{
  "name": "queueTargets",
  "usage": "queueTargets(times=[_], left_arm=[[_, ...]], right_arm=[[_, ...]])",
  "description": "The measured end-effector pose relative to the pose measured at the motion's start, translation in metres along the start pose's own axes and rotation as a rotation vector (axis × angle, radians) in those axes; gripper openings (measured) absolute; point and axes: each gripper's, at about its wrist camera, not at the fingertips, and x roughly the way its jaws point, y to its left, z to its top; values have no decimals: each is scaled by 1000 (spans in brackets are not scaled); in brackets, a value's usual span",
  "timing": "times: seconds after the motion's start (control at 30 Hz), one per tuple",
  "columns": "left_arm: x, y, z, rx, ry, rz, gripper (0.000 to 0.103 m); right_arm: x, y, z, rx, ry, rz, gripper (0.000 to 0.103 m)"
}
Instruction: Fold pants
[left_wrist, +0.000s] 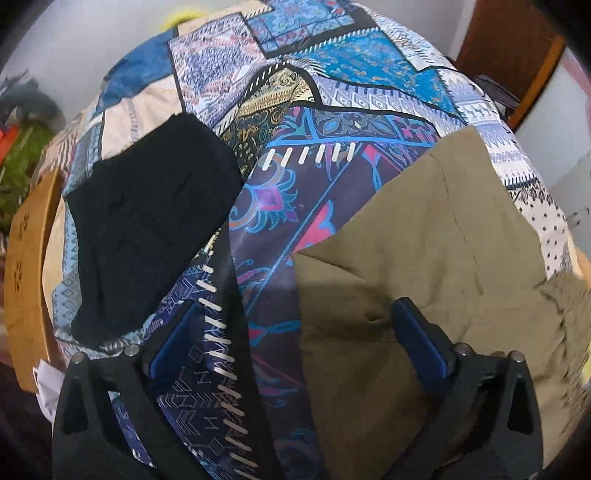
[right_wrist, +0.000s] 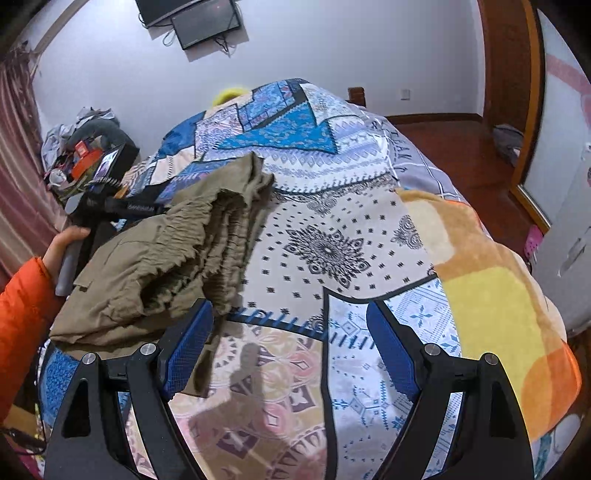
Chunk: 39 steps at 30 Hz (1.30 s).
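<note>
The olive pants (left_wrist: 436, 258) lie on a bed covered by a patchwork quilt (left_wrist: 295, 110), toward its right half in the left wrist view. There they look mostly flat, with a straight slanting upper edge, light creases and a pinched wrinkle right by the right finger. In the right wrist view the pants (right_wrist: 166, 258) show a gathered, ruffled elastic waistband bunched in several layers, the cloth under it smoother. The left gripper (left_wrist: 295, 343) has its fingers (left_wrist: 421, 347) spread wide, one over the pants and one over the quilt, gripping nothing. The right gripper (right_wrist: 291, 350) is also spread wide and holds nothing; its left finger (right_wrist: 188, 347) sits at the pants' near edge. A folded black garment (left_wrist: 147, 221) lies on the quilt, well apart from the pants.
</note>
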Motion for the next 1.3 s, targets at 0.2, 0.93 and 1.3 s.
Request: queueTargets(times=[0.2,0.93,1.3], left_arm=[[-17,28,-32,-43,-37,52,103],[-121,61,-192,-131,-92,81,103],[-134,52,-203,-109,-152,-36,48]], right_arm=[[-8,0,-3,22,-18,18,82],[-29,68,-4,-155,-56,108,82],[17,76,2,-201,87,128,38]])
